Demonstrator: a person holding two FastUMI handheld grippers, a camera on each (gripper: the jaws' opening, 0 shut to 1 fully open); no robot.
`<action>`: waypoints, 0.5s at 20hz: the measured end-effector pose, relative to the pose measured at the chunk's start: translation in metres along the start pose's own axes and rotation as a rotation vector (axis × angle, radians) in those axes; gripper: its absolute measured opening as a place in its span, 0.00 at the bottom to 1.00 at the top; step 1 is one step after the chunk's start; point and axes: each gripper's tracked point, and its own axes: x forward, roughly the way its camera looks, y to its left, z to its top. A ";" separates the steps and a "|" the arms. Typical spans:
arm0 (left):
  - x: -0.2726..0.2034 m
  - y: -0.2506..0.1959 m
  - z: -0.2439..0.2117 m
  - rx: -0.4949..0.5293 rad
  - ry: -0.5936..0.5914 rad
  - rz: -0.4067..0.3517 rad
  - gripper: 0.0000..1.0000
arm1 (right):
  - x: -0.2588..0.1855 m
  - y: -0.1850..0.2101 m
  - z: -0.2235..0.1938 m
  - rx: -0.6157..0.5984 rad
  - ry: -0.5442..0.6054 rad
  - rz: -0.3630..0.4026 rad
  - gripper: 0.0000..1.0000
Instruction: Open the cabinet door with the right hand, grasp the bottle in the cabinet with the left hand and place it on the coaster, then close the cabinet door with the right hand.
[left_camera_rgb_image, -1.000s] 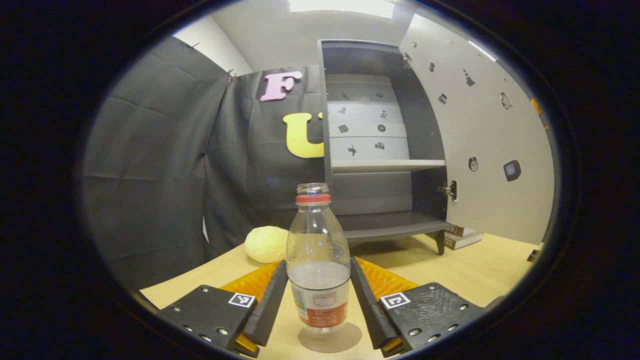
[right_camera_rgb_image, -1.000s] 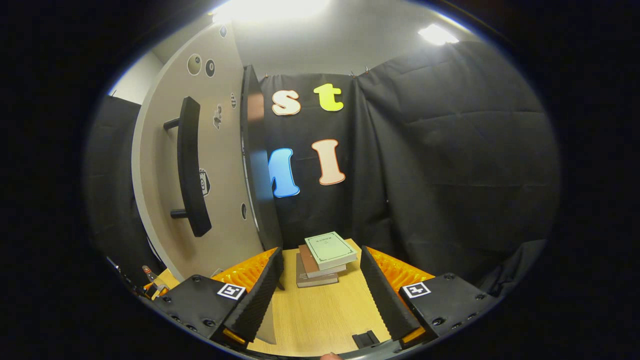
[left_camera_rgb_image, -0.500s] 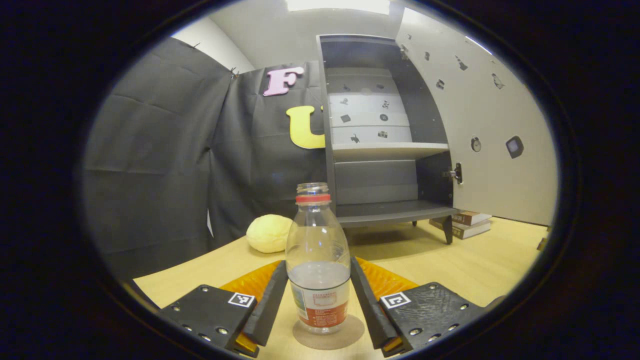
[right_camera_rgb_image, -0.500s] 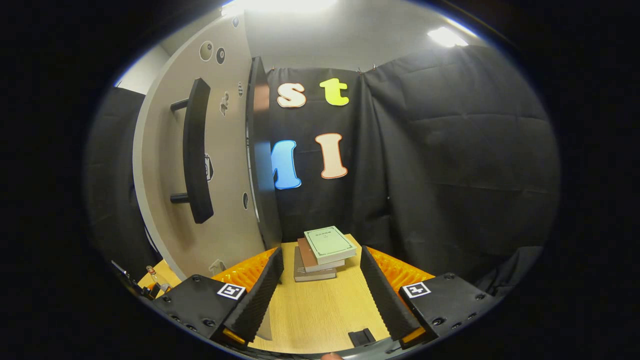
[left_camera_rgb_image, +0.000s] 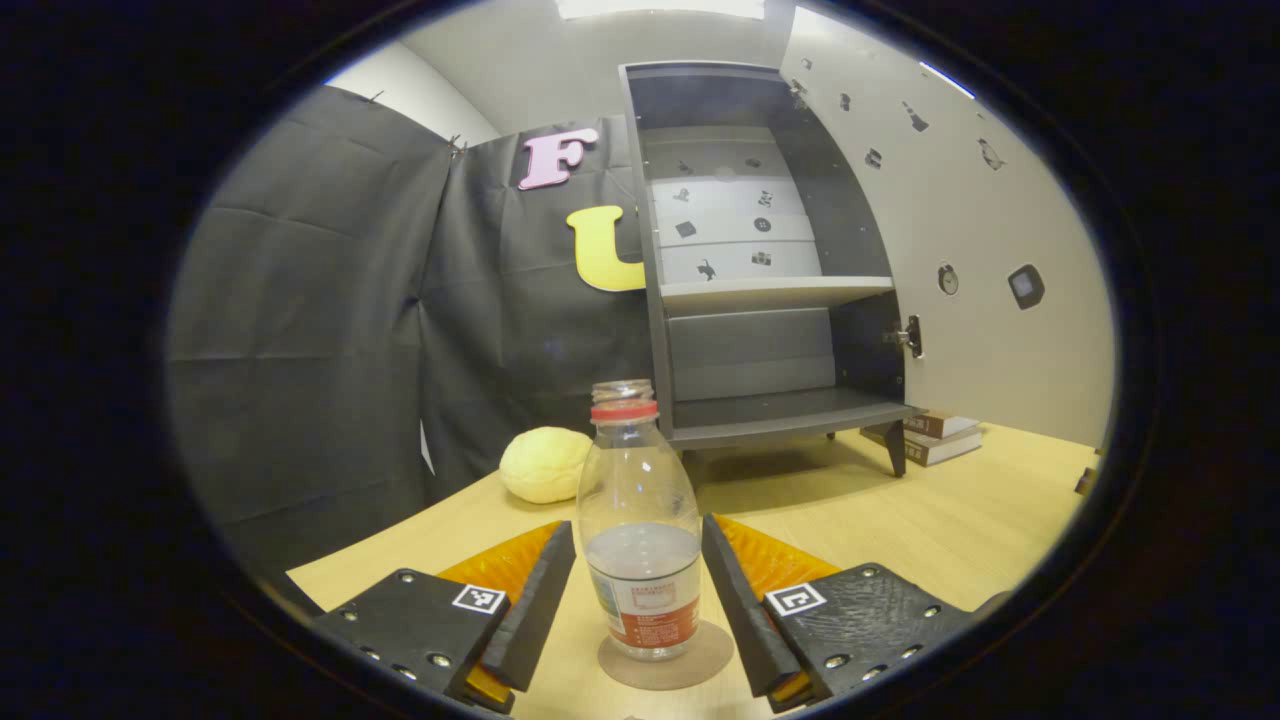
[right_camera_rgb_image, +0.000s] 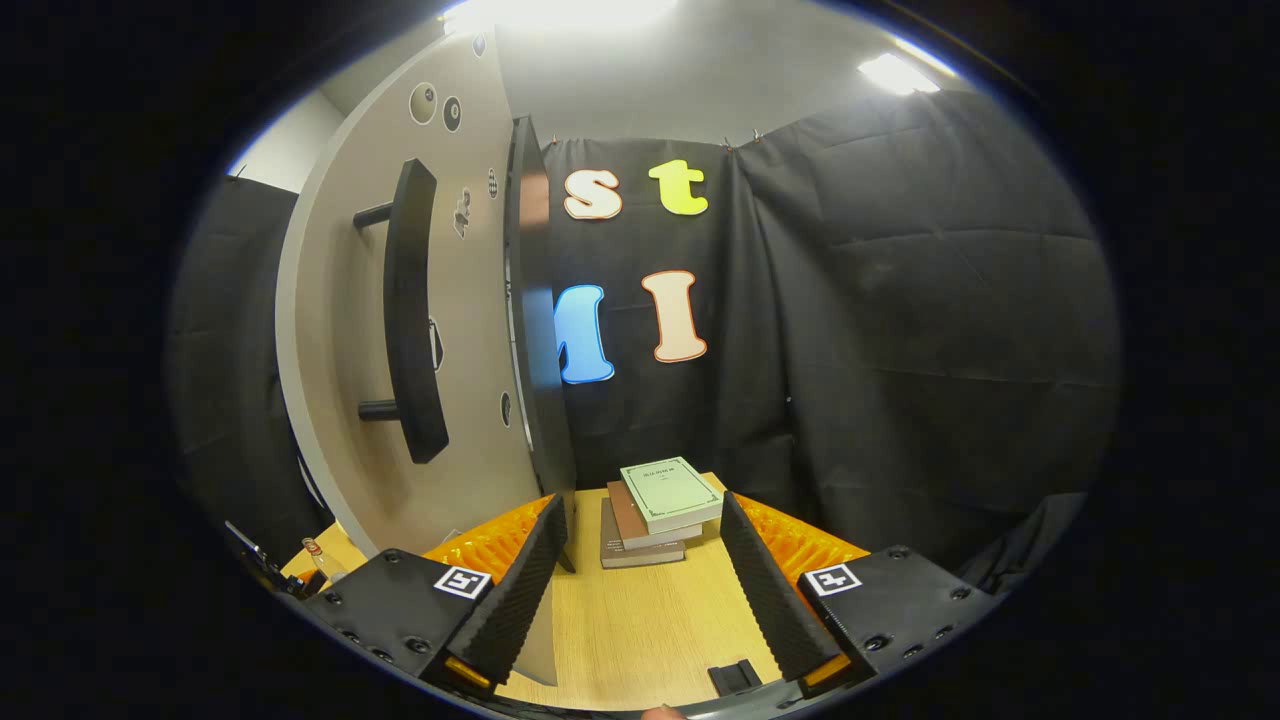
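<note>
A clear bottle (left_camera_rgb_image: 640, 500) with a red neck ring and a little water stands upright on a round brown coaster (left_camera_rgb_image: 702, 655) on the wooden table. My left gripper (left_camera_rgb_image: 638, 525) is open, its black fingers (left_camera_rgb_image: 535, 610) close on either side of the bottle, a thin gap showing on the left. Behind stands the grey cabinet (left_camera_rgb_image: 760, 340), its shelves bare and its door (left_camera_rgb_image: 980, 230) swung wide to the right. In the right gripper view the door (right_camera_rgb_image: 470, 400) and its black bar handle (right_camera_rgb_image: 415, 320) are just to the left of my open right gripper (right_camera_rgb_image: 642, 505), which holds nothing.
A pale yellow round lump (left_camera_rgb_image: 545, 465) lies on the table (left_camera_rgb_image: 950, 530) left of the cabinet. A stack of books (right_camera_rgb_image: 665, 500) sits on the table straight ahead of the right gripper, and the books (left_camera_rgb_image: 930, 440) lie beside the cabinet's right leg.
The bottle came down onto the coaster, and the left fingers eased apart and drew back a little. The right gripper drifted slightly, and the door now looks a bit closer.
</note>
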 end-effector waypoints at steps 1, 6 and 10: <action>-0.001 0.000 0.003 0.000 0.003 0.000 0.79 | -0.001 -0.001 0.001 0.002 -0.004 0.002 0.98; -0.016 0.002 0.035 -0.006 -0.010 -0.013 0.79 | -0.002 -0.004 0.008 0.030 -0.019 0.001 0.98; -0.036 0.006 0.083 -0.037 -0.026 -0.002 0.77 | -0.003 -0.003 0.027 0.039 -0.050 0.016 0.98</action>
